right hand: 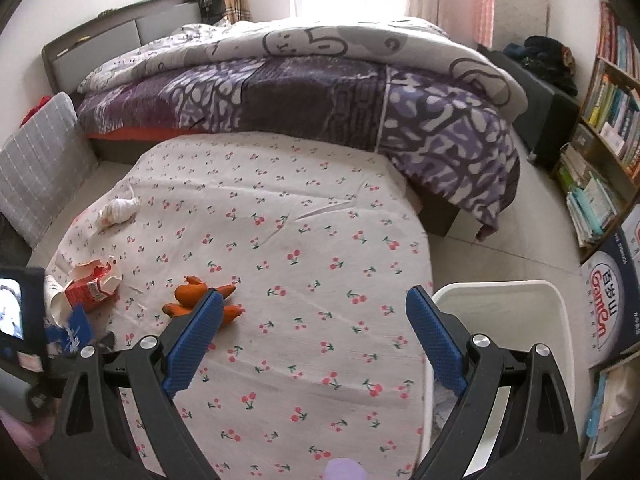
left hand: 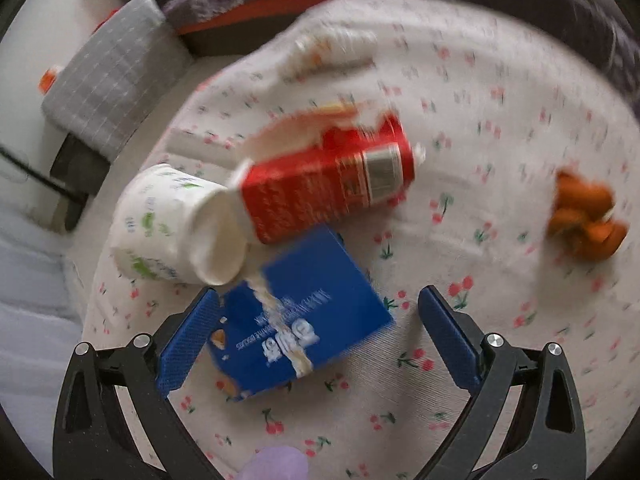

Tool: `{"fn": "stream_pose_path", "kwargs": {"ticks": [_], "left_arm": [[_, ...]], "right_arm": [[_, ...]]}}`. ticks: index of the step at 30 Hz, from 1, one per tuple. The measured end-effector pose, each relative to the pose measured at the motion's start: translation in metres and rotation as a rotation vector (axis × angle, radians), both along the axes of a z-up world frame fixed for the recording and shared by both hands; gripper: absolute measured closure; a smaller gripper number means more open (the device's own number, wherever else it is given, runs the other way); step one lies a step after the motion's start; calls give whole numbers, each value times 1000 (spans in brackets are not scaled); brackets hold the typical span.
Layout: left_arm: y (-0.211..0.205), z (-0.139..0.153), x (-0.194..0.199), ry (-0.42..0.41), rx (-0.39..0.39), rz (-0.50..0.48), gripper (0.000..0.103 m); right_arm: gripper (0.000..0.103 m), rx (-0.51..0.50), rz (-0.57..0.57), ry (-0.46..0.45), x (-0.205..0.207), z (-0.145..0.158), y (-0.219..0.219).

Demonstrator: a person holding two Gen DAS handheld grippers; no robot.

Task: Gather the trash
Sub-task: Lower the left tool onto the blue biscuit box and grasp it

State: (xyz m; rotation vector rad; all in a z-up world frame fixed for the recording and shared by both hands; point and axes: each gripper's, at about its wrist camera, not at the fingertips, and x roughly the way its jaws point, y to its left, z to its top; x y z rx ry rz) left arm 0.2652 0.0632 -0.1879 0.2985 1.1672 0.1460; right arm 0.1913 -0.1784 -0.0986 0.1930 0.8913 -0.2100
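Observation:
In the left wrist view my left gripper (left hand: 320, 320) is open, its jaws on either side of a blue biscuit box (left hand: 304, 320) on the cherry-print cloth (left hand: 460, 360). Behind the box lie a torn red carton (left hand: 332, 180) and a white paper cup (left hand: 172, 224) on its side. A crumpled white wrapper (left hand: 328, 50) lies farther back and orange peel (left hand: 584, 220) at the right. In the right wrist view my right gripper (right hand: 316, 328) is open and empty above the cloth, with the orange peel (right hand: 192, 296), red carton (right hand: 88, 286) and wrapper (right hand: 118, 210) to its left.
A white bin (right hand: 520, 344) stands at the table's right edge, under my right gripper's right finger. A bed with a purple quilt (right hand: 320, 96) is behind the table. A grey cushion (right hand: 36, 168) is at left, and bookshelves (right hand: 604, 136) at right.

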Motion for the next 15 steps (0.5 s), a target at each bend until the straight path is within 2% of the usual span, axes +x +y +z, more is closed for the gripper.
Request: {"fn": "stream_pose_path", "kwargs": {"ticks": [2, 3, 4, 5, 7, 9, 11, 15], "left_arm": [[0, 1, 0, -33, 4, -24, 8], [1, 2, 0, -36, -5, -32, 13], [3, 5, 0, -40, -32, -36, 28], [4, 5, 0, -35, -52, -35, 35], [10, 7, -1, -16, -91, -29, 39], [17, 8, -3, 2, -122, -42, 37], [26, 9, -5, -5, -113, -45, 10], [31, 3, -13, 2, -65, -29, 11]], "right_arm": [[13, 10, 8, 14, 4, -3, 3], [13, 13, 11, 19, 6, -5, 5], [13, 15, 13, 23, 6, -6, 6], [13, 14, 17, 26, 8, -7, 8], [13, 18, 23, 31, 9, -9, 11], [13, 29, 28, 40, 10, -11, 13], [13, 32, 31, 46, 10, -12, 15], [13, 20, 38, 46, 7, -11, 15]]}}
